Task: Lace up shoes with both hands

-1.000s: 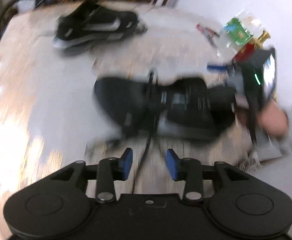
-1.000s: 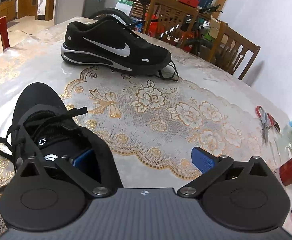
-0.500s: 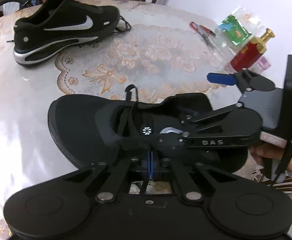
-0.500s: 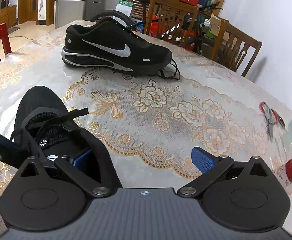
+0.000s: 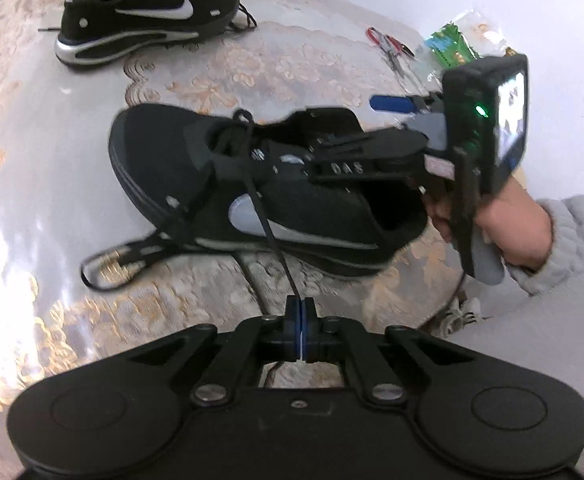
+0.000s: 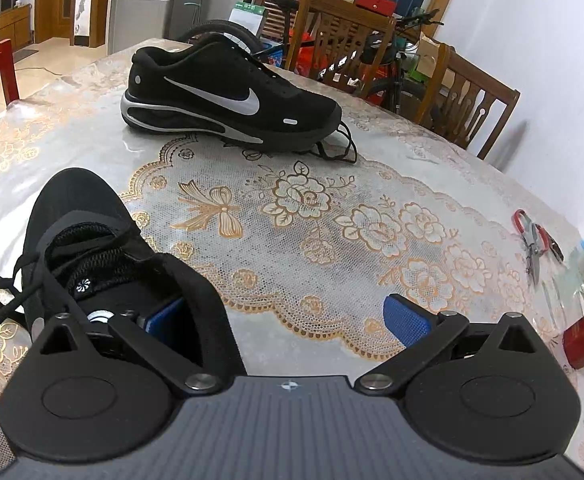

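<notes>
Left gripper point(image 5: 300, 322): jaws pinched tight on black lace point(image 5: 259, 208), drawn taut from near shoe point(image 5: 251, 192) on surface point(image 6: 332, 208). Right gripper point(image 6: 287, 320): jaws wide apart, one finger inside shoe collar (gripping nothing). Second shoe point(image 6: 227, 100) well apart, farther back.

Near shoe point(image 6: 83, 240) before far shoe point(image 6: 227, 100) on table point(image 6: 372, 168); scissors point(image 6: 536, 244) right.

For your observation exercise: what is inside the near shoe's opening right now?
Inside the near shoe, one blue-padded finger of the right gripper sits against the collar wall, beside the tongue's small white logo. The insole and toe space are hidden.
</notes>
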Demonstrator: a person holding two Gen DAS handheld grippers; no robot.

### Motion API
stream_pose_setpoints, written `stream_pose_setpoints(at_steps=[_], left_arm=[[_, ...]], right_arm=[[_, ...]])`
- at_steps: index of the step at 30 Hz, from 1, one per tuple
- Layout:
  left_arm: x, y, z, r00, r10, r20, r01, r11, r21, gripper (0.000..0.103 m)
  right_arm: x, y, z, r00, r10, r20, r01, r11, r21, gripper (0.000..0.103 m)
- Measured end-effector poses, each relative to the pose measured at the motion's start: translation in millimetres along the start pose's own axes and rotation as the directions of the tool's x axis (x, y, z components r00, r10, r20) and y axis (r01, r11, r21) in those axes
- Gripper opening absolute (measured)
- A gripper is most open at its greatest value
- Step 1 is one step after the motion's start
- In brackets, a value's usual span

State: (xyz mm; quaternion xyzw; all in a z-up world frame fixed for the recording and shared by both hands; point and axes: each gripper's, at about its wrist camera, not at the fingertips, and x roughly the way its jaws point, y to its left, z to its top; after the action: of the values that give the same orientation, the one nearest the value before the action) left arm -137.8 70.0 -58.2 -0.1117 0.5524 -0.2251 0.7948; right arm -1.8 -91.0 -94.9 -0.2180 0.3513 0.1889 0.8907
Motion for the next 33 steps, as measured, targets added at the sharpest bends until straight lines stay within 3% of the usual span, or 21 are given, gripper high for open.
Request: stream_pose_setpoints(at_steps=[5, 7, 8, 9, 10, 13, 16, 18, 19, 21, 22, 26, 31, 33], left_arm=[[-6.8, -12.8, -10.3, 1.000, -0.022, -0.005, 0.022, 1.000, 0.013, 0.000], [-10.7, -8.6, -10.3, 1.000, 0.008, 0.026, -0.008, 1.000, -0.004, 0.008], [-11.4, -3.2, -7.7, 0.998, 0.039, 0.044, -0.038, 0.999, -0.021, 0.030], [-10.6, 1.3, -2.2, 0.996, 0.067, 0.060, -0.065, 0.998, -0.026, 0.060], [-8.1, 4.1, 4.8, 0.993, 0.083, 0.083, -0.082, 0.997, -0.014, 0.069], [6.8, 12.5, 27.6, 0.985, 0.117, 0.130, -0.118, 0.993, 0.006, 0.071], [37.0, 17.2, 50.7, 0.990, 0.110, 0.091, -0.109, 0.994, -0.011, 0.070], [48.5, 14.1, 56.4, 0.990, 0.121, 0.078, -0.121, 0.993, -0.005, 0.057], [51.6, 12.9, 58.5, 0.990, 0.121, 0.078, -0.121, 0.993, -0.004, 0.048], [50.3, 13.5, 58.3, 0.990, 0.113, 0.084, -0.112, 0.994, -0.016, 0.008], [48.7, 14.1, 57.5, 0.990, 0.111, 0.084, -0.110, 0.994, -0.017, 0.002], [40.1, 19.3, 52.1, 0.991, 0.089, 0.098, -0.088, 0.996, -0.014, 0.000], [15.0, 18.7, 40.0, 0.992, 0.032, 0.124, -0.026, 0.998, -0.048, 0.000], [8.3, 17.0, 34.6, 0.993, 0.039, 0.114, -0.033, 0.998, -0.051, 0.000]], right_arm=[[0.0, -0.4, 0.1, 1.000, 0.000, -0.003, 0.000, 1.000, 0.001, 0.103], [-0.5, -2.2, 0.5, 1.000, 0.013, -0.005, -0.013, 1.000, 0.011, 0.103], [-1.1, -4.4, 0.9, 1.000, 0.027, -0.005, -0.027, 0.999, 0.021, 0.103], [-3.0, -7.3, 1.4, 0.999, 0.054, -0.002, -0.054, 0.998, 0.033, 0.102], [-5.2, -10.4, 2.0, 0.996, 0.086, 0.004, -0.086, 0.995, 0.045, 0.101], [-15.0, -17.3, 3.3, 0.984, 0.172, 0.040, -0.174, 0.984, 0.037, 0.101], [-19.5, -15.2, 1.0, 0.986, 0.145, 0.077, -0.143, 0.989, -0.037, 0.101], [-17.2, -17.3, 0.7, 0.985, 0.155, 0.079, -0.152, 0.988, -0.039, 0.101], [-14.4, -18.4, 0.8, 0.986, 0.155, 0.067, -0.153, 0.988, -0.031, 0.101], [-9.5, -21.9, -0.6, 0.985, 0.166, 0.054, -0.166, 0.986, 0.003, 0.101], [-7.0, -24.1, -1.6, 0.983, 0.177, 0.045, -0.178, 0.984, 0.030, 0.101], [-1.5, -30.3, -6.1, 0.978, 0.207, 0.022, -0.208, 0.971, 0.121, 0.101], [3.2, -21.1, -4.8, 0.989, 0.148, 0.007, -0.148, 0.987, 0.068, 0.102], [0.1, -19.6, -6.5, 0.992, 0.123, 0.015, -0.123, 0.991, 0.051, 0.102]])
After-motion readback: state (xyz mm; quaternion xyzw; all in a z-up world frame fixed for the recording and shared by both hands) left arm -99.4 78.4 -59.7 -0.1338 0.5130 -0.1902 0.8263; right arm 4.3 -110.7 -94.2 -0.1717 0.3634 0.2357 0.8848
